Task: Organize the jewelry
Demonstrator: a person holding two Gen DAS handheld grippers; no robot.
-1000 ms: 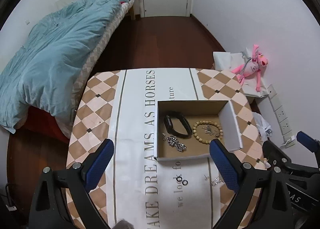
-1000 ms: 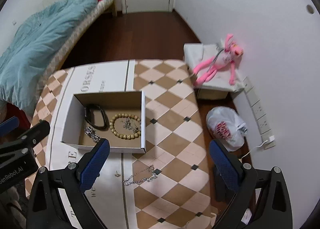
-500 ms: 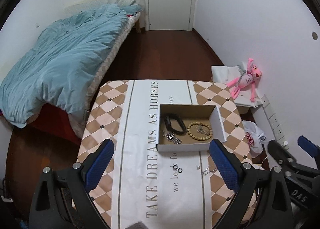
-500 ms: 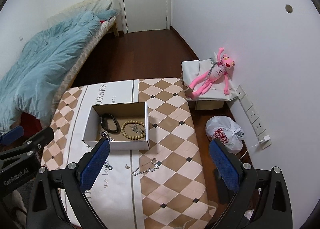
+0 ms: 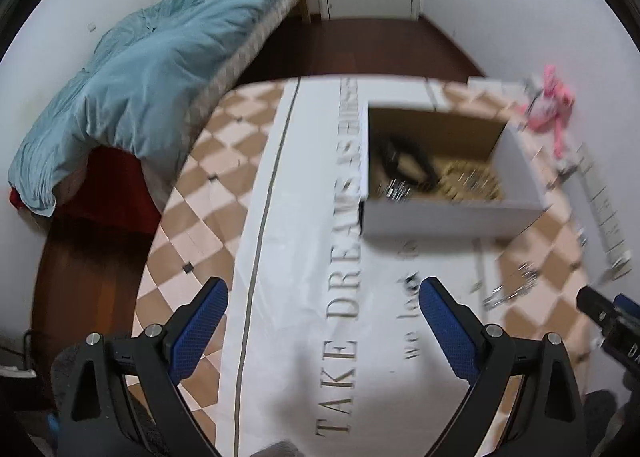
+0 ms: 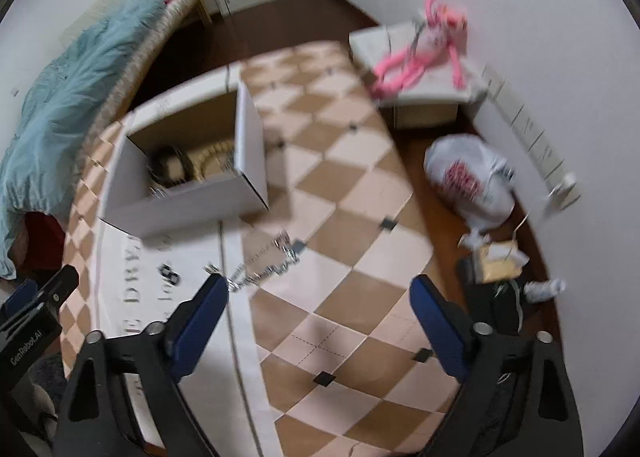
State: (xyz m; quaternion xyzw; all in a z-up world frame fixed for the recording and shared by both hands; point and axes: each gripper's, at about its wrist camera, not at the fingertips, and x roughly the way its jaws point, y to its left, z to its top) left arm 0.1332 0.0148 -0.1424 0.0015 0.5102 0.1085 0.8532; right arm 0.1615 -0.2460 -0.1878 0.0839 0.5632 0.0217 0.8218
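"TAKE DREA…" on tablecloth (image 5: pixel 320 337), "GenRobot.AI" on left tool (image 6: pixel 28 349)

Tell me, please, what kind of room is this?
Most likely a bedroom in a home. A bed with a rumpled blue duvet stands beside the table, a pink plush toy lies on a low stand by the wall, and the floor is dark wood.
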